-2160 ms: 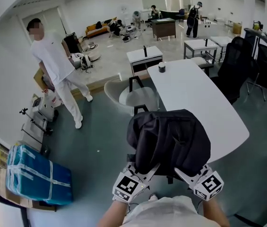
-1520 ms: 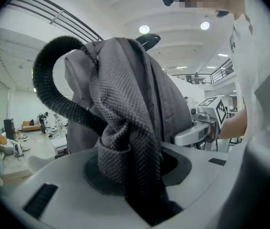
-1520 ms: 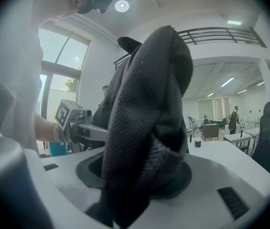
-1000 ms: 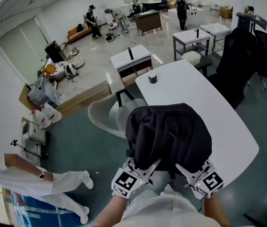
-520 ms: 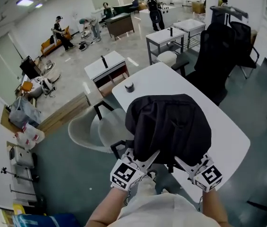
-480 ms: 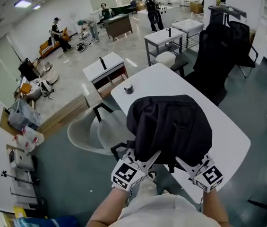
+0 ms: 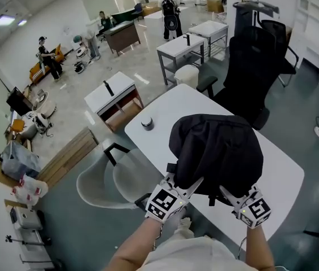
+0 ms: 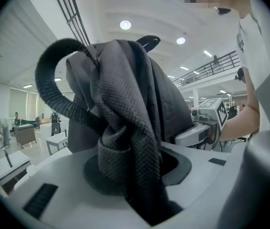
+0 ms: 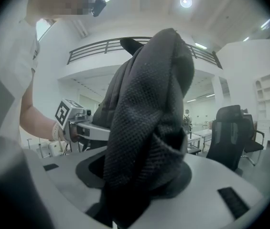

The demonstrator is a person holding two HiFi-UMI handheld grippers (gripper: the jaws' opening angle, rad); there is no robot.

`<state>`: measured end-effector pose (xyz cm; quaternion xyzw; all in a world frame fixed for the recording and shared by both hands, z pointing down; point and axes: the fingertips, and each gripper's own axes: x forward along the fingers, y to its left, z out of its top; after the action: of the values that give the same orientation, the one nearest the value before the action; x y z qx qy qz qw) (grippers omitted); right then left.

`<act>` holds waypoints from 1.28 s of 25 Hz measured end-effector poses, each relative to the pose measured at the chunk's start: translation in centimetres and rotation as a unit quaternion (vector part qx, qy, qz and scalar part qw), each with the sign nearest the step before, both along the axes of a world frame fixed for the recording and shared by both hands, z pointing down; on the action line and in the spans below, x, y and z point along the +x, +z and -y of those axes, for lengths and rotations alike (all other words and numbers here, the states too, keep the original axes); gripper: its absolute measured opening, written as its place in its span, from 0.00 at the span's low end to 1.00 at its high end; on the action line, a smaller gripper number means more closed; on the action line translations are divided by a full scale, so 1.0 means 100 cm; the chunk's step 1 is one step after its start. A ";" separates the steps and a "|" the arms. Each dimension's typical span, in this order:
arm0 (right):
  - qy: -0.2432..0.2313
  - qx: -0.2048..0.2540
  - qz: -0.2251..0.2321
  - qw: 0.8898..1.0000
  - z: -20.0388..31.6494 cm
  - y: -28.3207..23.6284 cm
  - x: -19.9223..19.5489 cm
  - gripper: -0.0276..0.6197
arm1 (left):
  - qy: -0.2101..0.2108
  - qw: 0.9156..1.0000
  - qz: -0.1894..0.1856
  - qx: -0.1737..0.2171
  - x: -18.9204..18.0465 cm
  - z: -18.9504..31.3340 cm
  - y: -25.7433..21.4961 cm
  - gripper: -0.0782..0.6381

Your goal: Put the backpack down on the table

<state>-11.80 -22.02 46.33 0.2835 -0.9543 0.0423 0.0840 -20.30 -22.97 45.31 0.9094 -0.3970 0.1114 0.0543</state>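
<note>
- My left claw (image 7: 188,186) is clamped on a bunched fold of the backpack (image 7: 215,151). My right claw (image 7: 231,193) is clamped on another fold at the bag's other side.
- The backpack sits between my two claws over the near end of the white table (image 7: 165,123), and its dark bulk covers that end in the head view.
- Risk: each grip is on soft, wadded cloth, not on a firm handle. I judge that the fabric could creep out of one claw, and the bag would then swing on the other and tip.
- Risk: the bag is close to the table's near edge. If I let go with too little of it over the top, I expect it to slump off toward the white chair (image 7: 105,179) or my legs.
- Risk: a strap loop (image 8: 53,75) arcs free beside my left claw. It could catch on a jaw when I pull away and drag the bag along.
- The small dark pot (image 7: 146,122) stands well apart from the bag, so I count it little danger.
- Hidden: the bag's underside. I cannot tell whether it touches the table or hangs above it.
- Hidden: in the head view my jaw tips are buried under the cloth, and the table edge nearest me is covered too.
- In both gripper views the bag fills the middle, so I see nothing of where its base would land.
</note>
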 end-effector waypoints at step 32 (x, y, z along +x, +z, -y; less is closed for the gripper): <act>0.168 -0.048 -0.070 0.982 0.079 0.143 0.039 0.41 | 0.085 0.993 -0.015 -0.082 0.038 0.096 0.148 0.33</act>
<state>-7.88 -29.90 60.62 0.4379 -0.8816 0.0818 0.1562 -16.47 -32.61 60.15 0.9339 -0.3073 0.1335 0.1247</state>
